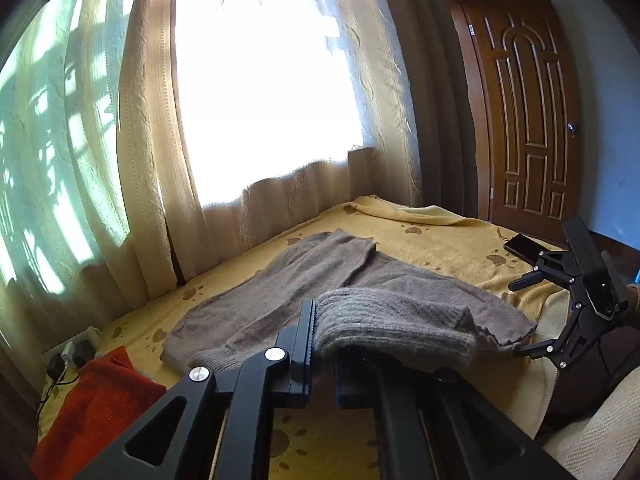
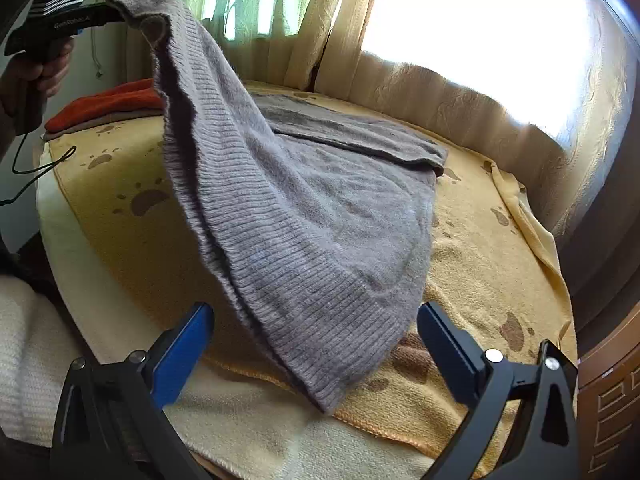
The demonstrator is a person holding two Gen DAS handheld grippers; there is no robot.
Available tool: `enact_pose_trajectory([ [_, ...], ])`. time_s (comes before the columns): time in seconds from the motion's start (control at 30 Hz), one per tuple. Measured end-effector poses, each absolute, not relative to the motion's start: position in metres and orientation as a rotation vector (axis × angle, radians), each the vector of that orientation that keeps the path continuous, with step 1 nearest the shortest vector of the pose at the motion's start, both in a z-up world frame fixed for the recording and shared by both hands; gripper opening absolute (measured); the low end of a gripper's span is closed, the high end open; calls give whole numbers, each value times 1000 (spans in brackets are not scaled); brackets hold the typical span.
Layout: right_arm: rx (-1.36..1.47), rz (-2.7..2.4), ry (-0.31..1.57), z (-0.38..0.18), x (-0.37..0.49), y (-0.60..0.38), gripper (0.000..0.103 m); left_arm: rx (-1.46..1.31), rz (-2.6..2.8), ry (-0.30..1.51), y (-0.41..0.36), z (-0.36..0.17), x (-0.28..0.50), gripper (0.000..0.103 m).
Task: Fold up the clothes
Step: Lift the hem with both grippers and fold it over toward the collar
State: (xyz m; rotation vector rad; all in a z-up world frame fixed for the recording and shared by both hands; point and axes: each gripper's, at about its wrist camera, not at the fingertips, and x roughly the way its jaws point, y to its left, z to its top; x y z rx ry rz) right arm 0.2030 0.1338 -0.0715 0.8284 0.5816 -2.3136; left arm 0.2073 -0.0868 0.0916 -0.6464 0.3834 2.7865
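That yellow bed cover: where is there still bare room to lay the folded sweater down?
Bare yellow blanket shows right of the grey sweater, toward the curtain, and left of it before the red cloth. The middle is crowded by the sweater; a phone lies near the door-side edge.

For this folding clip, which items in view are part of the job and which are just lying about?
Part of the job:
grey sweater, one hem corner lifted
left gripper, shut on that corner
right gripper, open, near the lower hem
yellow blanket under the sweater

Lying about:
orange cloth
phone
wall plugs
door
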Motion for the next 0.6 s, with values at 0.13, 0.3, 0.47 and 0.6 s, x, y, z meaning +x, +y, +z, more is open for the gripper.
enact_pose_trajectory([
  [0.13, 862, -2346, 715, -83, 193, 125, 69, -640, 2801, 393, -87, 95, 213, 8],
  [0.3, 761, -2423, 930, -86, 202, 118, 65, -625, 2813, 373, -91, 100, 217, 8],
  [0.47, 713, -2380, 969, -86, 213, 113, 10, -618, 2820, 311, -100, 103, 217, 8],
  [0.6, 686, -2437, 931, -75, 206, 116, 7, -616, 2848, 286, -109, 104, 217, 8],
])
